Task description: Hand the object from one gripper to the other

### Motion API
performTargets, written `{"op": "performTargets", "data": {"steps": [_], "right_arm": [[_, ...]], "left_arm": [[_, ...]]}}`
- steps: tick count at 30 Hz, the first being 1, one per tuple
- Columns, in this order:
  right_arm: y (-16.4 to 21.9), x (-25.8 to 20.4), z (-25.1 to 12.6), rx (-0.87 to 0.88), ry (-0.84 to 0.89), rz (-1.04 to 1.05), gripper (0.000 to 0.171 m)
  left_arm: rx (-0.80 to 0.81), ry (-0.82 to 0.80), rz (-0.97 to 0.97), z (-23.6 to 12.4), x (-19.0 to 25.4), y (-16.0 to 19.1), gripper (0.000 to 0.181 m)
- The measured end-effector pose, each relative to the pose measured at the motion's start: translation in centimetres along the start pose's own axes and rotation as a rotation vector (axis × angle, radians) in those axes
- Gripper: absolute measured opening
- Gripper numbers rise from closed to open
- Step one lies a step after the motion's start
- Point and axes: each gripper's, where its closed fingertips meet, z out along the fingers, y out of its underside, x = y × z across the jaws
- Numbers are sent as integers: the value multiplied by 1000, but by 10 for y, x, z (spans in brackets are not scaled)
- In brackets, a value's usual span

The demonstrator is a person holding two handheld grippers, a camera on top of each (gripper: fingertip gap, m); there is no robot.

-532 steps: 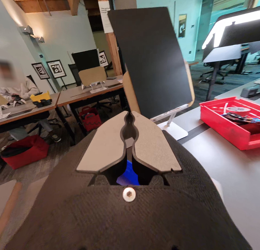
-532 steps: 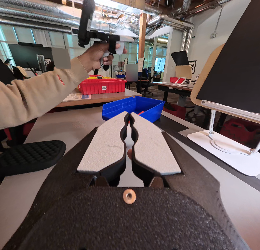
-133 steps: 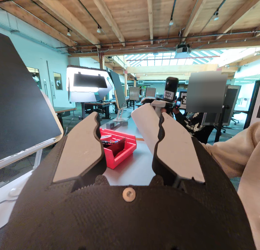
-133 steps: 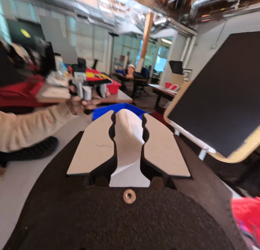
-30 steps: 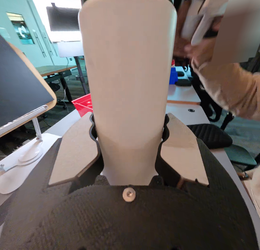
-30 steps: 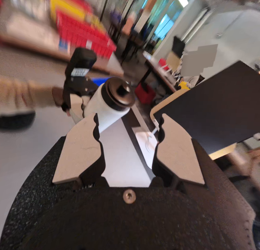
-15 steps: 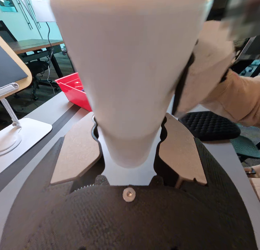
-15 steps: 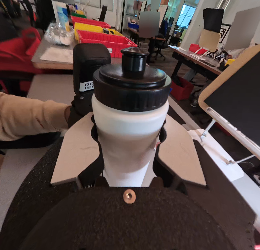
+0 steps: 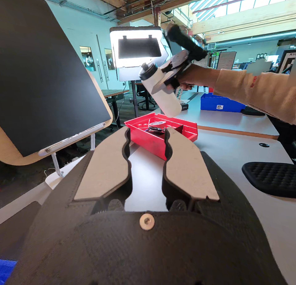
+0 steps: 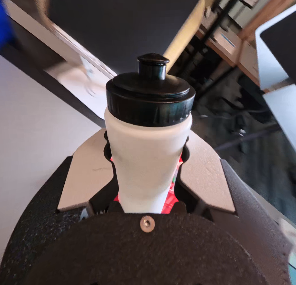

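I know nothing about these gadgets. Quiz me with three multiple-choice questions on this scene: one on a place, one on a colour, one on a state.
1. Where is the white bottle?
A. in the red bin
B. in the right gripper
C. on the table

2. What colour is the bottle's cap?
A. black
B. blue
C. white

3. How is the left gripper?
A. shut on the bottle
B. open and empty
C. holding tape

Answers: 1 B, its jaws pinch the bottle's body, up in the air; 2 A, the cap and spout are black; 3 B, only the table and the red bin show between its parted jaws.

Black textured gripper bodies, grey fingers (image 9: 104,168), silver screw (image 9: 146,221), beige sleeve (image 9: 256,92).
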Motion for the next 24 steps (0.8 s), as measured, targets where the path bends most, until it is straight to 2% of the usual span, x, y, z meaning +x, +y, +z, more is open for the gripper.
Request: {"op": "performTargets", "data": {"steps": [2, 4, 6, 8, 10, 14, 17, 20, 24], "right_arm": [[17, 22, 22, -87, 88, -72, 88], [19, 34, 40, -73, 140, -116, 88], [0, 36, 50, 80, 152, -91, 88], [-22, 37, 48, 306, 179, -62, 88], [-21, 41, 47, 474, 232, -10, 88], [51, 40, 77, 438, 248, 145, 87], [68, 47, 58, 506, 261, 240, 87], [87, 50, 40, 494, 253, 312, 87], [128, 45, 27, 332, 210, 383, 86]], "left_arm": [[-15, 5, 6, 0, 0, 3, 36], [-32, -6, 32, 0, -2, 6, 34], [-51, -31, 77, 0, -6, 10, 32], [-77, -41, 109, -1, -9, 15, 29], [-91, -28, 101, -3, -10, 17, 26], [-69, -39, 83, -6, -16, 15, 25], [-68, -40, 68, -5, -20, 17, 25], [-78, -35, 61, -2, -19, 22, 24], [-92, -31, 85, 1, -14, 24, 23]]}}
